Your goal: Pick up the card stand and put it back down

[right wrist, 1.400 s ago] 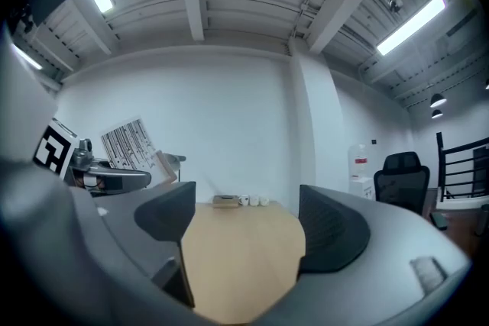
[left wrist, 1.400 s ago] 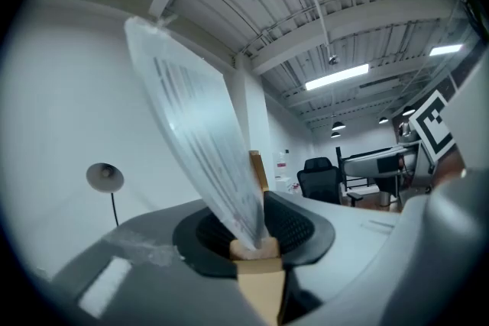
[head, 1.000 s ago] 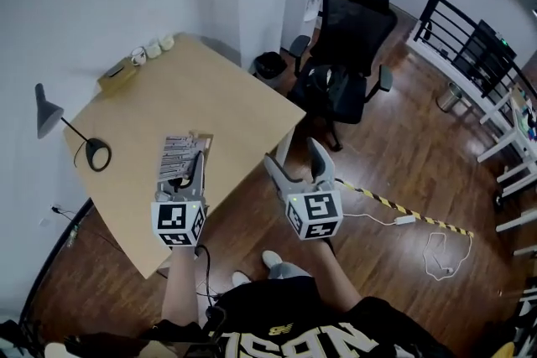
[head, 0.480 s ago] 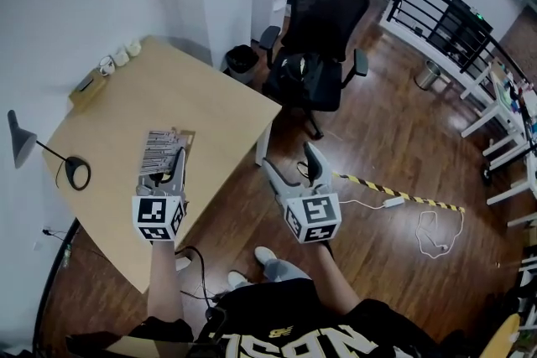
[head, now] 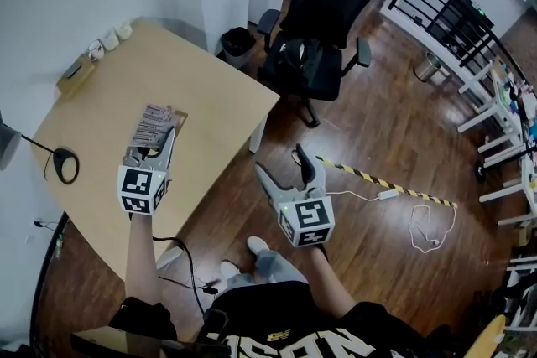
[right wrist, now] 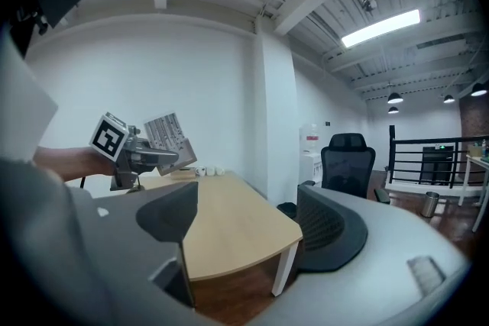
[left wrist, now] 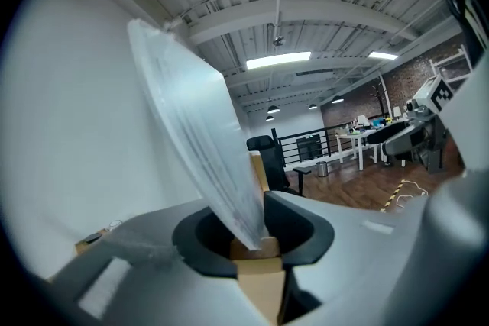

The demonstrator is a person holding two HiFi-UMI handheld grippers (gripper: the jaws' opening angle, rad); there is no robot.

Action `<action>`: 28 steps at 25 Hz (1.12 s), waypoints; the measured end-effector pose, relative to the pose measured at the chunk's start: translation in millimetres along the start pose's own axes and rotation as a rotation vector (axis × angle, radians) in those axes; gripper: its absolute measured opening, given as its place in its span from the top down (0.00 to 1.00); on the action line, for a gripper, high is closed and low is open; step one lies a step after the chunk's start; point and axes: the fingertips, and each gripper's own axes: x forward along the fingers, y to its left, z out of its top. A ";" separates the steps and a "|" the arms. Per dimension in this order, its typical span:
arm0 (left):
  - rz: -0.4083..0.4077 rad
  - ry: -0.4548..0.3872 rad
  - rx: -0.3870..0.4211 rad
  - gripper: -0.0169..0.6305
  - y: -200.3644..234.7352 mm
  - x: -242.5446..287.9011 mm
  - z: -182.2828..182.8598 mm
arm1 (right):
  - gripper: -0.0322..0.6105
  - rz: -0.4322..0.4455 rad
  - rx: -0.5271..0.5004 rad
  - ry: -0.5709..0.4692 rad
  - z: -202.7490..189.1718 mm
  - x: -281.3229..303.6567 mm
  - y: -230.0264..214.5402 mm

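So we're at the "holding it in the air" part of the job. The left claw (head: 166, 138) is clamped fully down on the card stand (head: 155, 123), gripping it by its wooden base (left wrist: 257, 254). The clear panel with the printed card sticks up out of the claw. From the right gripper view the stand looks clear of the counter (head: 205, 92) and tipped at an angle, not sitting flat (the head view alone makes this hard to judge, since it looks nearly straight down).

The right claw (head: 285, 172) is doing nothing useful. Its jaws are spread wide with nothing between them, and it hangs past the counter's edge over the wood floor (head: 377, 138).

My read is that the pick-up half is done and the put-down half is what's left. The next move needs the stand levelled so the base comes down flat on a bare patch of counter. Only then should the jaws let go. If it's released while tilted, I'd bet it tips over, since that panel is tall compared with the base.
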 end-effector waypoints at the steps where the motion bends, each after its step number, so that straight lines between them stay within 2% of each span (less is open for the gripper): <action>1: -0.010 0.008 0.008 0.81 3.7 7.4 -3.9 | 0.31 0.005 0.004 0.009 -3.8 3.5 0.6; 8: -0.110 0.085 0.074 0.81 15.7 62.6 -49.4 | 0.31 0.018 0.031 0.082 -38.8 30.7 -2.1; 12: -0.221 0.134 0.013 0.81 8.0 94.6 -94.0 | 0.33 0.056 0.066 0.126 -63.9 47.5 0.4; 18: -0.329 0.223 -0.050 0.81 -12.4 139.8 -182.1 | 0.34 0.077 0.096 0.200 -121.5 69.9 1.4; 23: -0.409 0.289 -0.008 0.81 -26.7 165.4 -249.6 | 0.34 0.099 0.119 0.242 -165.4 84.9 6.4; 28: -0.470 0.276 0.031 0.81 -38.8 179.7 -280.0 | 0.34 0.119 0.114 0.278 -198.5 88.2 12.7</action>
